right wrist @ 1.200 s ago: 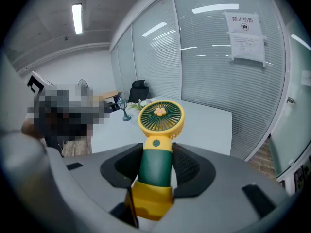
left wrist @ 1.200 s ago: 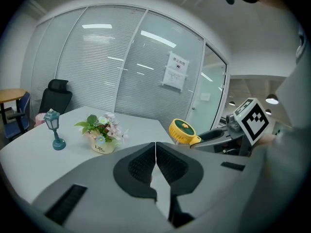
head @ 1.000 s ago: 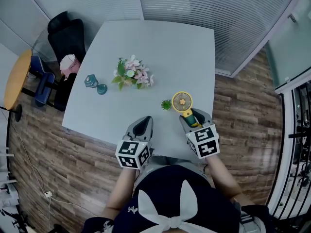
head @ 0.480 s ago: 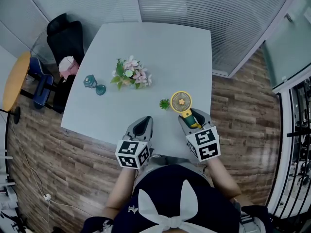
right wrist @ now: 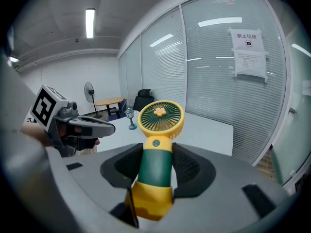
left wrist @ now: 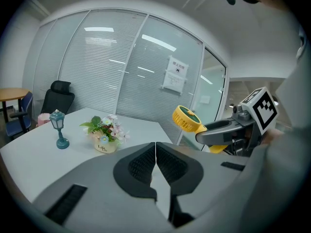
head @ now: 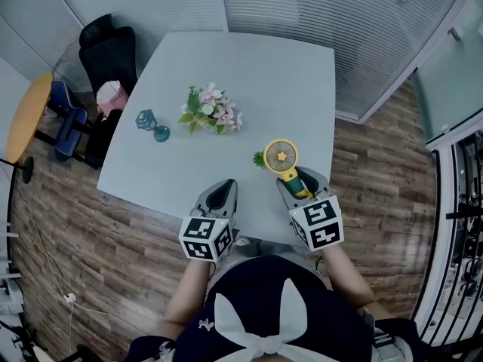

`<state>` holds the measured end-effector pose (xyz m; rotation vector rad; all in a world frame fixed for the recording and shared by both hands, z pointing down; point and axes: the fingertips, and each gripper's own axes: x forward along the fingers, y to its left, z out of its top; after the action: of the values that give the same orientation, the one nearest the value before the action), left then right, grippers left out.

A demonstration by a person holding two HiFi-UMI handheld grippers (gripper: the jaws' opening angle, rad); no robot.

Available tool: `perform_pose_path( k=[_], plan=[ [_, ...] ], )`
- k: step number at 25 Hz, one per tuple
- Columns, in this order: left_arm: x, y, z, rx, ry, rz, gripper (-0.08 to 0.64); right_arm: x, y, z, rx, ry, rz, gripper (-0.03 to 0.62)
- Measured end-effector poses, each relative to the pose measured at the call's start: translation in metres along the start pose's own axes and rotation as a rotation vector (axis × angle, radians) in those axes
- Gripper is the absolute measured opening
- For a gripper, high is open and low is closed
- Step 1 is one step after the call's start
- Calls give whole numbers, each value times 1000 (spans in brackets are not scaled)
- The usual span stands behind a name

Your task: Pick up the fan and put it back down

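Note:
The fan (head: 281, 157) has a round yellow head, a green handle and a yellow base. My right gripper (head: 300, 183) is shut on the green handle (right wrist: 156, 164), and the head points up and away from me. In the left gripper view the fan (left wrist: 186, 118) hangs in the air over the table's near right part, clear of the top. My left gripper (head: 220, 196) hovers at the table's near edge. Its jaws are shut (left wrist: 155, 161) with nothing between them.
On the grey table (head: 256, 66) stand a pot of pink flowers (head: 213, 111), a small teal lantern (head: 148, 124) and a tiny green plant (head: 259, 159) just left of the fan. A black chair (head: 109, 51) and an orange round table (head: 26, 115) stand at the left, and glass walls with blinds lie beyond.
The head view has shifted a little, so the table sits slightly differently in it. The right gripper keeps its hold on the fan and has barely moved. The left gripper is still.

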<state>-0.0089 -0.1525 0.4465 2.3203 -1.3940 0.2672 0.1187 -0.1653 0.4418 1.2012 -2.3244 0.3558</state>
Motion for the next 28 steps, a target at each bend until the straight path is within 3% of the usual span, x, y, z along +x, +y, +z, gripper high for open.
perform_pose_path(
  k=[28],
  plan=[
    [-97, 68, -26, -127, -67, 323, 23, 47, 113, 34, -191, -22, 326, 192]
  ],
)
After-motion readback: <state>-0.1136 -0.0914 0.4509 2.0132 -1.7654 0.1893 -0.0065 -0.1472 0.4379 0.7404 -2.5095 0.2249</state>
